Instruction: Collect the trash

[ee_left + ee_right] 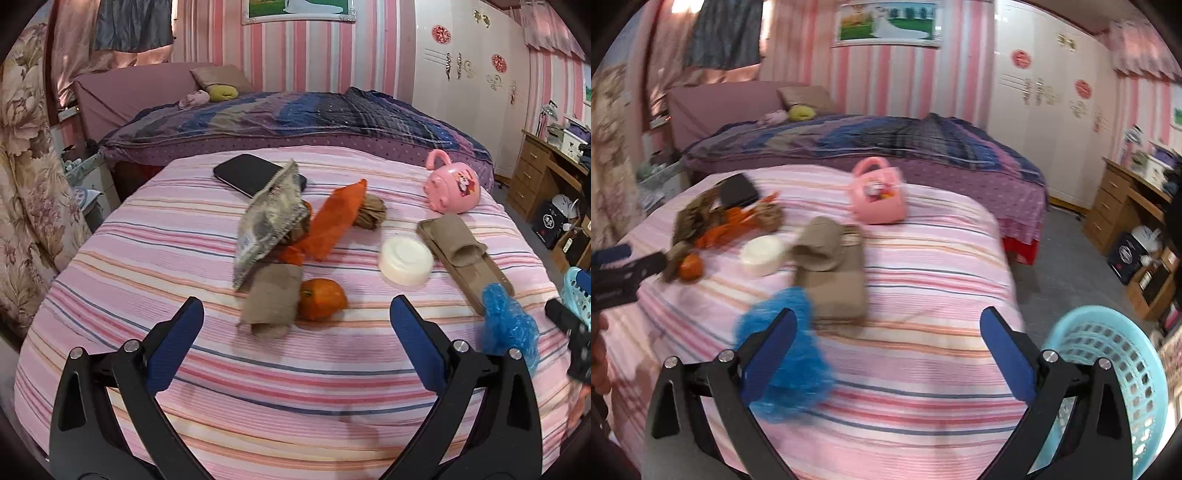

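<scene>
On the pink striped bedspread (147,229) lie a crumpled silvery wrapper (269,218), an orange plastic bag (332,221), a tangerine (322,298) and a crumpled blue plastic bag (508,325). My left gripper (295,325) is open, hovering just short of the tangerine and a rolled brown cloth (271,299). In the right wrist view, the blue plastic bag (790,350) lies beside the left finger of my open right gripper (888,332). A light blue basket (1108,376) stands at the lower right, off the bed's edge.
A black phone (247,173), a white round lid (405,260), a beige slipper (461,243) and a pink toy pot (452,186) also lie on the spread. Behind is a purple quilted bed (295,118). A wooden desk (1130,206) and boxes stand at right.
</scene>
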A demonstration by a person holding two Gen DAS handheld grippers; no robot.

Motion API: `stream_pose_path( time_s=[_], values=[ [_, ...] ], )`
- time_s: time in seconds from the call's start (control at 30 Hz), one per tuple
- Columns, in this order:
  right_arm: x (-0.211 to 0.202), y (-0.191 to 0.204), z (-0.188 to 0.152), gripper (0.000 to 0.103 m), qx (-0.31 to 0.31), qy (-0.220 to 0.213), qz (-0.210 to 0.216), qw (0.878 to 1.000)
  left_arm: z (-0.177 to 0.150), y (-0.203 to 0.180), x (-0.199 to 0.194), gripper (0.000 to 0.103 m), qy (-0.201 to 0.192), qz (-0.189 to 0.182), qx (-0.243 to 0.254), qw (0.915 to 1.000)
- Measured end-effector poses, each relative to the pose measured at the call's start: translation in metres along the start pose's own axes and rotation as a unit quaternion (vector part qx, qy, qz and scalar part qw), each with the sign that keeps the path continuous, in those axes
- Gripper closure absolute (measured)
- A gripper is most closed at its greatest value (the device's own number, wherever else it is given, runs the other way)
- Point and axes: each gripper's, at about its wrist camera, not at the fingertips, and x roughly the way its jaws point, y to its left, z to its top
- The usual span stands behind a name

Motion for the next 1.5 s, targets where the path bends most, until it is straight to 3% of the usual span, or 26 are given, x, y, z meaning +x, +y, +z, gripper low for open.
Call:
stream_pose_path(
  time_s=[0.1, 0.37, 0.53, 0.63, 0.73, 0.97, 1.33, 1.5],
  values=[
    [0.003, 0.017, -0.001, 0.006, -0.019, 0.006, 0.015, 1.0, 0.001, 0.007, -0.003, 0.005, -0.006, 0.016, 0.005, 0.9998],
    [0.026, 0.05, -0.01, 0.008, -0.049, 0.055, 0.047, 0.996, -0.003, 0.02, 0.003, 0.005, 0.009, 0.016, -0.002, 0.9998],
    [0.037, 0.051, -0.01, 0.049, -0.045, 0.081, 0.083, 0.992, -0.003, 0.021, 0.006, 0.005, 0.013, 0.011, -0.008, 0.9998],
    [0.04, 0.05, -0.01, 0.062, -0.039, 0.079, 0.098, 0.991, -0.003, 0.021, 0.008, 0.005, 0.018, 0.009, -0.008, 0.9998],
    [0.037, 0.047, -0.006, 0.068, -0.039, 0.061, 0.096, 0.993, -0.005, 0.019, 0.011, 0.005, 0.024, 0.006, -0.007, 0.9997],
    [0.032, 0.022, 0.004, 0.069, -0.026, 0.024, 0.038, 0.999, -0.014, 0.019, 0.016, 0.005, 0.046, -0.008, -0.001, 0.9989],
    [0.036, -0.005, 0.004, 0.069, 0.002, 0.027, 0.034, 0.999, -0.009, 0.012, 0.037, 0.006, 0.068, -0.019, -0.021, 0.9973],
    [0.039, -0.006, 0.002, 0.069, 0.005, 0.03, 0.037, 0.999, -0.004, -0.003, 0.036, 0.016, 0.077, -0.023, -0.023, 0.9965]
  ],
)
